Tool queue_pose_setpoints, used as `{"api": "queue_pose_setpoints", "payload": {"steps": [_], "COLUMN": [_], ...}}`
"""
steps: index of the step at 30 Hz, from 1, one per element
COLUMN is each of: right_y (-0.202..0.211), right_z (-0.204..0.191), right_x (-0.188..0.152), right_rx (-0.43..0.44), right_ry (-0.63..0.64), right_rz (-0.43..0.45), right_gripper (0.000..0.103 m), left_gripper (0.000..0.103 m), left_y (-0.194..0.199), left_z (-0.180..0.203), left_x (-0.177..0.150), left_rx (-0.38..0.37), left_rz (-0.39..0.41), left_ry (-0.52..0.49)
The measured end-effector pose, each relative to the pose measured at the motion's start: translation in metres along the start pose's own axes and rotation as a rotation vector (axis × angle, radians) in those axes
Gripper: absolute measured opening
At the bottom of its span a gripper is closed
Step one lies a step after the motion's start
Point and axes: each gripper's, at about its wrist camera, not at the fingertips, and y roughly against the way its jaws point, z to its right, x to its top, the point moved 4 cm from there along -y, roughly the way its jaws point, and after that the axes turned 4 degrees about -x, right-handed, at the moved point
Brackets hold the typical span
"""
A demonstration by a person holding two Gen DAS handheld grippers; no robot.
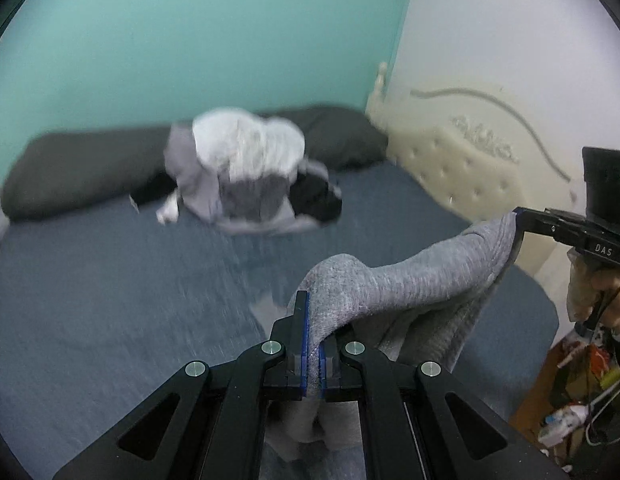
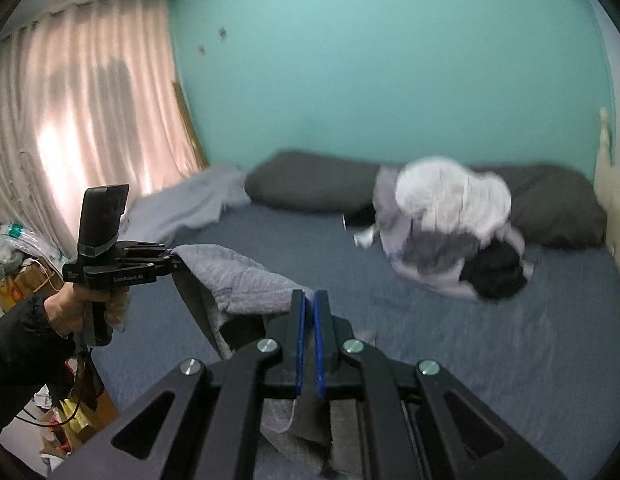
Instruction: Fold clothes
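The left gripper is closed tight on one edge of a grey garment, and the right gripper pinches the other edge, so the cloth hangs between them above the blue bed. Well ahead of both grippers, a blurred pile of clothes lies against dark pillows.

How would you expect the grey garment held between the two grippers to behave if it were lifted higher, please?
Probably floppy: the grey garment sags between the left gripper and right gripper. Likely light, since it hangs from small pinches. Its knit looks grippy, so slipping seems unlikely.
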Motion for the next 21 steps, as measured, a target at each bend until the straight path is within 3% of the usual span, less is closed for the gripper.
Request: {"api": "queue_pose_setpoints", "payload": {"steps": [11,15,21], "right_y": [-0.1,-0.122,-0.144], "right_z": [0.038,0.05,0.066], "right_x": [-0.081,-0.096,-0.107], "right_rx": [-0.012,-0.025,-0.048], "right_ry": [-0.094,-0.119,-0.154], "right_rz": [-0.188,-0.225,-0.248], "right_gripper": [0.004,0.004,0.004], "left_gripper": [0.006,0.023,0.042], "left_y": [-0.078,-0.106,-0.08], "left_z": [-0.039,-0.053,-0.069], "left_x": [-0.084,-0.115,-0.129], "left_rx": [0.006,0.009,0.041], "left_rz": [-0.178,-0.242,-0.211], "left_ry": [0.076,0.104,0.129]}}
